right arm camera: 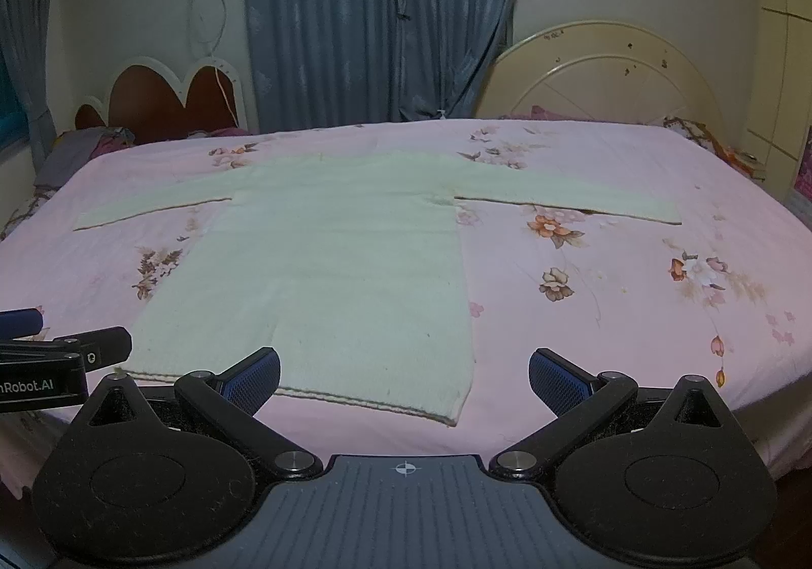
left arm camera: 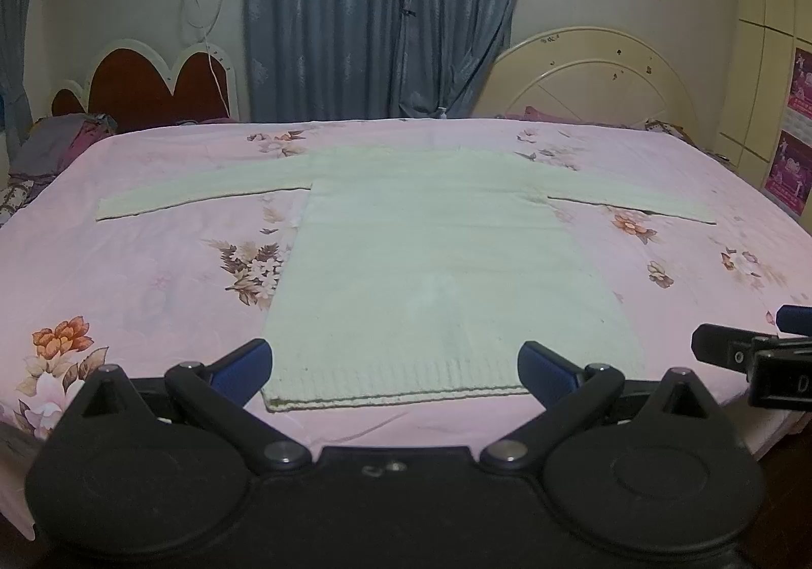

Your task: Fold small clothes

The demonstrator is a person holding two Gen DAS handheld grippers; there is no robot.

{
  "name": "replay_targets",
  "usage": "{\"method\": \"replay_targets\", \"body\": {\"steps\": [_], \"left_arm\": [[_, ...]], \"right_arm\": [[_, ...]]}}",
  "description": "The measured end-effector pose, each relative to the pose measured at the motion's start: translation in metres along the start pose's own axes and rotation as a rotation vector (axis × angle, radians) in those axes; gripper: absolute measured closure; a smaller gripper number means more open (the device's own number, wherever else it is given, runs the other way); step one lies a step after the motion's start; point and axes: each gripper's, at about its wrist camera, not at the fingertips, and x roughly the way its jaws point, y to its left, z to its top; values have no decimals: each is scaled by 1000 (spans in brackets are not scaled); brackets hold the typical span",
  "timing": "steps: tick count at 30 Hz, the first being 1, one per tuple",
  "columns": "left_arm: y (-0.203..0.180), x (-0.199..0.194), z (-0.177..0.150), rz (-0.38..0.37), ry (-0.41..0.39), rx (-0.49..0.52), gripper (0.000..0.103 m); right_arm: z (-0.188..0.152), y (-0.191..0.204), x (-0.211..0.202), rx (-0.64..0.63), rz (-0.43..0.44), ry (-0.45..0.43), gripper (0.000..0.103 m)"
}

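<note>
A pale cream knit sweater (left arm camera: pixel 431 264) lies flat on the bed with both sleeves spread out sideways and its hem toward me; it also shows in the right wrist view (right arm camera: pixel 325 274). My left gripper (left arm camera: pixel 396 368) is open and empty, hovering just before the hem. My right gripper (right arm camera: pixel 404 378) is open and empty, before the hem's right corner (right arm camera: pixel 451 416). The right gripper's tip shows at the right edge of the left wrist view (left arm camera: pixel 751 345), and the left gripper's tip shows at the left edge of the right wrist view (right arm camera: pixel 66 345).
The bed has a pink floral sheet (left arm camera: pixel 152 274) with its near edge just under the grippers. A heart-shaped headboard (left arm camera: pixel 152 81) and a cream round headboard (left arm camera: pixel 594 76) stand behind, with blue curtains (left arm camera: pixel 380 10). Bundled clothes (left arm camera: pixel 61 142) lie at the far left.
</note>
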Motion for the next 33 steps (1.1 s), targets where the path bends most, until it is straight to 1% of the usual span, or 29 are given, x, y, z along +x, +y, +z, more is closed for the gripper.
{"method": "replay_targets", "body": {"steps": [33], "left_arm": [[-1, 0, 0, 5, 2, 8, 0]], "right_arm": [[3, -1, 1, 8, -5, -2, 0]]}}
